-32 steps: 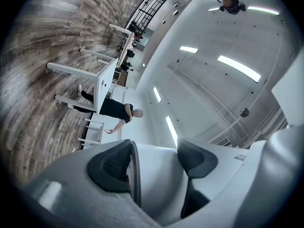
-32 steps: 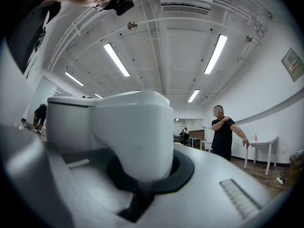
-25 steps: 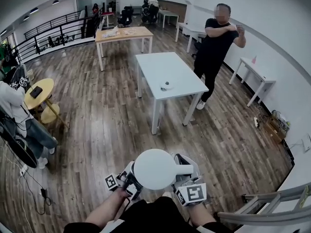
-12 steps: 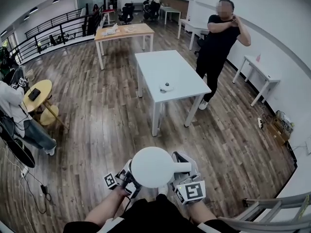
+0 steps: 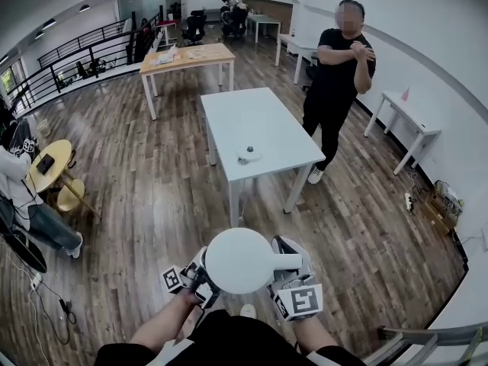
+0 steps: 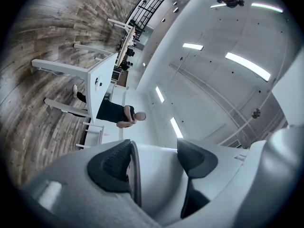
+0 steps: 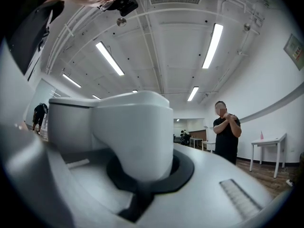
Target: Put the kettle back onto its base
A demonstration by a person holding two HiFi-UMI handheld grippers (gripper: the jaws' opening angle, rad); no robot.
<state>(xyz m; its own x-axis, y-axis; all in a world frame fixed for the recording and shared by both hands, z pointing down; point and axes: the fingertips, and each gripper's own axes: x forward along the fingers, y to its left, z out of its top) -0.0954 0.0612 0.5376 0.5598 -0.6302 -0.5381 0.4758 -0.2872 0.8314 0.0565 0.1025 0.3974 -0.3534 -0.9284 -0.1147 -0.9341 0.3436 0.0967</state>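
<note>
The white kettle hangs over the wood floor, handle clenched in the right hand-held gripper, opposite side grasped by the left hand-held gripper. Its base waits bare by the front edge of the white counter, well apart; the approach and set-down look yet to come. Open floor lies between, with a bystander standing at the counter's right side.

Kettle: carried closer to the white table, now nearer its near end and still apart from it. Kettle base, on that table: correspondingly closer to the kettle. Standing person, at the table's right side: raised arm lowered, arms now folded across the chest.
</note>
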